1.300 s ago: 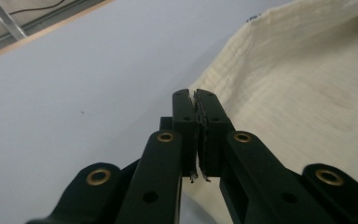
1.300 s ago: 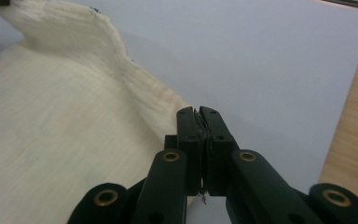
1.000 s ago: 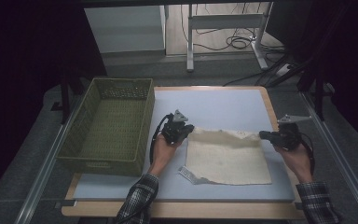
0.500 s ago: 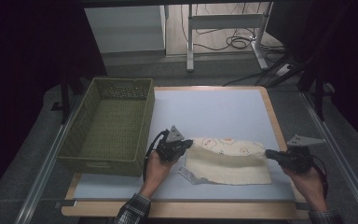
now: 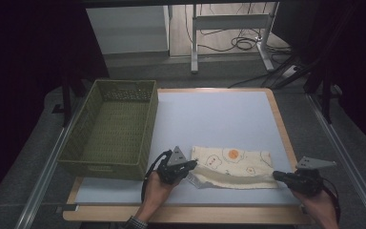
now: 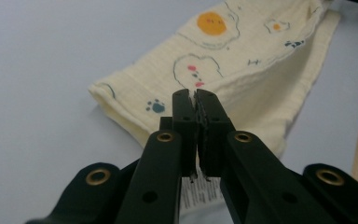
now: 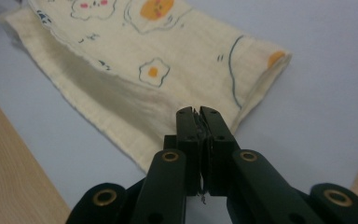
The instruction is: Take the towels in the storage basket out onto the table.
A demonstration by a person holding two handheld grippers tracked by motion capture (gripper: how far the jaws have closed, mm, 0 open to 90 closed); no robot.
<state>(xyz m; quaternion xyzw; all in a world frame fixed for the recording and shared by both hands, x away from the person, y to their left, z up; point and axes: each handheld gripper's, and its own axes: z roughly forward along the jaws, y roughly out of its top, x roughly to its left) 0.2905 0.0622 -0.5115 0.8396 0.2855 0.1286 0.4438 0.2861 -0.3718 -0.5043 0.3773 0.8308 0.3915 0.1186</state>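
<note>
While the cream muslin cloth printed with fried eggs and paw marks (image 5: pixel 233 167) lay folded over itself on the pale blue counter (image 5: pixel 214 114), near its front edge, each near corner was pinched between closed jaws. Left gripper (image 5: pixel 190 167) held the hemmed corner just above the white care label (image 6: pixel 200 189); right gripper (image 5: pixel 277 175) held the opposite corner, the edge between them raised slightly. Such fabric appeared light, limp and non-fragile, likely to sag and drape rather than keep shape; corners or hems offered the surest hold. An olive woven basket (image 5: pixel 112 129) stood empty just beside the counter's left edge.
</note>
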